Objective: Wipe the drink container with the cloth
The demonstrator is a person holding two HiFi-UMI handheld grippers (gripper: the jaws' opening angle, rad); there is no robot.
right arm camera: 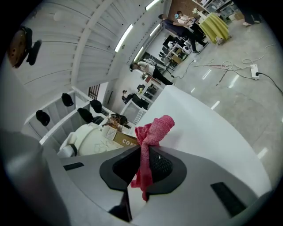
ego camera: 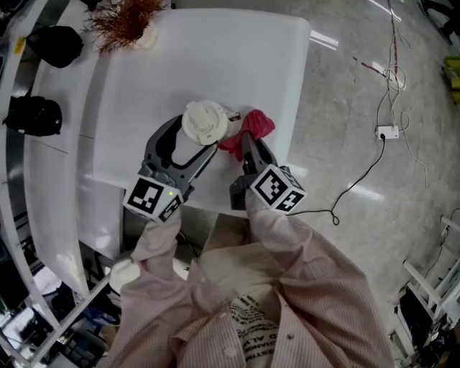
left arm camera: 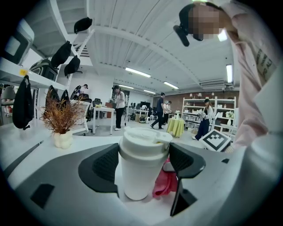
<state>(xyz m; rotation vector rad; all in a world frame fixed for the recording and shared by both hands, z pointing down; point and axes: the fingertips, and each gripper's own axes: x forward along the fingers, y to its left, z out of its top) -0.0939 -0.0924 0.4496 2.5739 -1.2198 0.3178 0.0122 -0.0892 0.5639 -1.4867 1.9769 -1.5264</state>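
left tongs (ego camera: pixel 195 140) clasp lidded white cup (ego camera: pixel 205 122); right tongs (right arm camera: pixel 143 161) pinch red cloth (right arm camera: pixel 152 132) beside it.

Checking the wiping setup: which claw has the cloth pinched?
The right claw: its jaws are shut on the red cloth. The left claw grips the white cup instead.

A dried, rust-brown plant (ego camera: pixel 128 21) in a small white vase (ego camera: pixel 147 37) stands at the far left corner of the white tabletop (ego camera: pixel 201 65). Black bags (ego camera: pixel 32 115) sit on a rack beyond its left edge. Past its right edge, a white power strip (ego camera: pixel 387 132) and a black cable (ego camera: pixel 359 183) lie on the floor (ego camera: pixel 345 93).
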